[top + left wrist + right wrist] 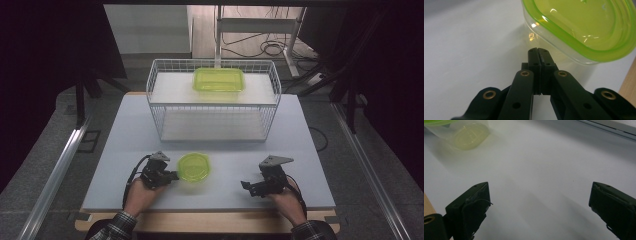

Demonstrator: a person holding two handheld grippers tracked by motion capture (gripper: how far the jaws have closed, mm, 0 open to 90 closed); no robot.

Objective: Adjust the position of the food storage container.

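A round clear container with a green lid (194, 166) sits on the white table near the front, between my two grippers. In the left gripper view the same container (579, 27) lies just beyond the jaws. My left gripper (173, 175) rests right beside its left side, shut with nothing between the jaws (539, 50). My right gripper (245, 186) stands apart to the right, open and empty (540, 195). A rectangular green-lidded container (219, 80) rests on the upper shelf of a white wire rack (155, 85) at the back of the table.
The white table top (125, 150) ends in a wooden front edge (200, 222). The rack's lower shelf (212, 125) is bare. Metal rails (60, 170) run along both sides on the floor. A table frame with cables (260, 35) stands behind.
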